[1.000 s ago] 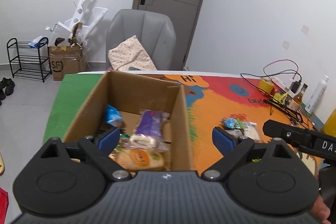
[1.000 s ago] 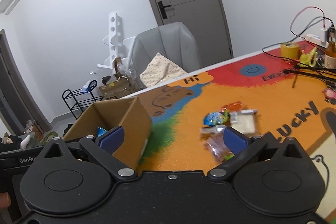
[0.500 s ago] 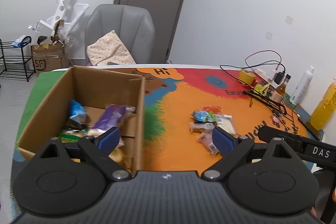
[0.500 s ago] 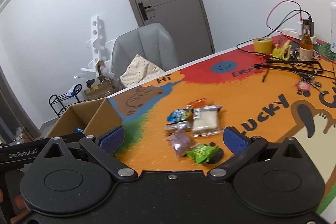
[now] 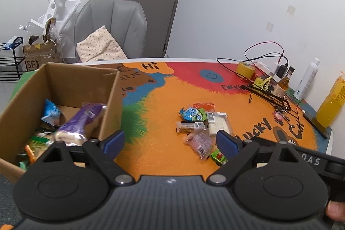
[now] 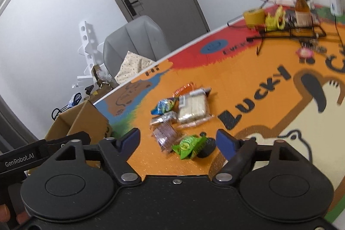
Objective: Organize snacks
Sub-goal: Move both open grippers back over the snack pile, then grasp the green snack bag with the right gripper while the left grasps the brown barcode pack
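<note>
A cardboard box (image 5: 112, 100) stands at the table's left end and holds several snack packs, among them a purple one (image 5: 82, 120). It also shows in the right wrist view (image 6: 86, 120). Several loose snacks lie in a pile (image 5: 200, 122) on the orange mat, seen also in the right wrist view (image 6: 183, 113). My left gripper (image 5: 170, 143) is open and empty, beside the box and short of the pile. My right gripper (image 6: 179, 139) is open and empty, just above a green pack (image 6: 189, 146) at the pile's near edge.
At the table's right end are a tape roll (image 5: 245, 69), cables, a black wire stand (image 5: 267, 96), a brown bottle (image 5: 283, 83), a white bottle (image 5: 307, 79) and an orange drink bottle (image 5: 332, 105). A grey chair (image 5: 112, 25) stands behind the table.
Both grippers have swung right, from over the box toward the snack pile. The right gripper has come close to the pile. Both stay open and empty.
</note>
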Demonstrator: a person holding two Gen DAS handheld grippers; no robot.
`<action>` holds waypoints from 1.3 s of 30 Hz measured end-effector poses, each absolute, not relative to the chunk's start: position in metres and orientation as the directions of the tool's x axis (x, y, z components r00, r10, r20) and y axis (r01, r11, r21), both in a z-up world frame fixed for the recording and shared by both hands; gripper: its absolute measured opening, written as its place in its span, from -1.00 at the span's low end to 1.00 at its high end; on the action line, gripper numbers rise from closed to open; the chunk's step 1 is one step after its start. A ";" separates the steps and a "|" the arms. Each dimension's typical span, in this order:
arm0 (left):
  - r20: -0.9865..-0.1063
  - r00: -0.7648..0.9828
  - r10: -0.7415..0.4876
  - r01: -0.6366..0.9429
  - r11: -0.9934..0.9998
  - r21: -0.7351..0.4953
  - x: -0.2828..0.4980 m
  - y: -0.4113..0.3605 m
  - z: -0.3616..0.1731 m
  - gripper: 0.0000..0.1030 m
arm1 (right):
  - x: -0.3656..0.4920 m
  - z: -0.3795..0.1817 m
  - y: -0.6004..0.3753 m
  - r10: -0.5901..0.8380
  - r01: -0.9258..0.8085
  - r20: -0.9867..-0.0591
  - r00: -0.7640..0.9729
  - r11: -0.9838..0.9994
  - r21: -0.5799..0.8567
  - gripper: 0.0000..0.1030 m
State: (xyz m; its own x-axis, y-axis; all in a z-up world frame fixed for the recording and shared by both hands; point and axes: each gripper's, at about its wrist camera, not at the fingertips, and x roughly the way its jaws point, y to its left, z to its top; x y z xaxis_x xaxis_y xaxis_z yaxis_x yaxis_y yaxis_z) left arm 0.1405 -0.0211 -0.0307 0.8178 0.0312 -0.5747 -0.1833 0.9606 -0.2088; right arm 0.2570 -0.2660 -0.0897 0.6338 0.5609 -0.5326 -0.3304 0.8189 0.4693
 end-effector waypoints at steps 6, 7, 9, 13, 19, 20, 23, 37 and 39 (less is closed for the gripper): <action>-0.600 0.800 0.017 -0.185 0.958 -0.220 0.157 -0.029 -0.043 0.56 | 0.269 -0.112 -0.263 0.582 -0.308 -0.562 0.589 0.804 0.510 0.23; -0.604 0.797 0.016 -0.186 0.958 -0.220 0.160 -0.030 -0.045 0.52 | 0.271 -0.114 -0.262 0.584 -0.307 -0.565 0.583 0.802 0.513 0.20; -0.614 0.789 0.010 -0.186 0.957 -0.224 0.167 -0.032 -0.049 0.38 | 0.276 -0.119 -0.260 0.587 -0.302 -0.574 0.571 0.800 0.518 0.14; -0.637 0.771 -0.003 -0.191 0.953 -0.236 0.181 -0.034 -0.057 0.26 | 0.285 -0.128 -0.257 0.594 -0.289 -0.584 0.552 0.794 0.534 0.05; -0.660 0.751 -0.012 -0.188 0.955 -0.231 0.200 -0.040 -0.067 0.25 | 0.295 -0.137 -0.260 0.625 -0.296 -0.575 0.528 0.770 0.565 -0.41; -0.664 0.748 -0.013 -0.187 0.955 -0.230 0.203 -0.041 -0.068 0.25 | 0.296 -0.137 -0.261 0.629 -0.299 -0.571 0.527 0.766 0.568 -0.42; -0.680 0.733 -0.019 -0.184 0.957 -0.226 0.212 -0.045 -0.076 0.25 | 0.299 -0.137 -0.267 0.631 -0.297 -0.566 0.531 0.764 0.573 -0.42; -0.737 0.675 -0.028 -0.191 0.959 -0.212 0.249 -0.061 -0.102 0.36 | 0.311 -0.135 -0.297 0.570 -0.248 -0.566 0.595 0.801 0.545 -0.41; -0.733 0.681 -0.003 -0.210 0.957 -0.199 0.251 -0.064 -0.102 0.39 | 0.313 -0.137 -0.299 0.569 -0.242 -0.568 0.594 0.801 0.548 -0.41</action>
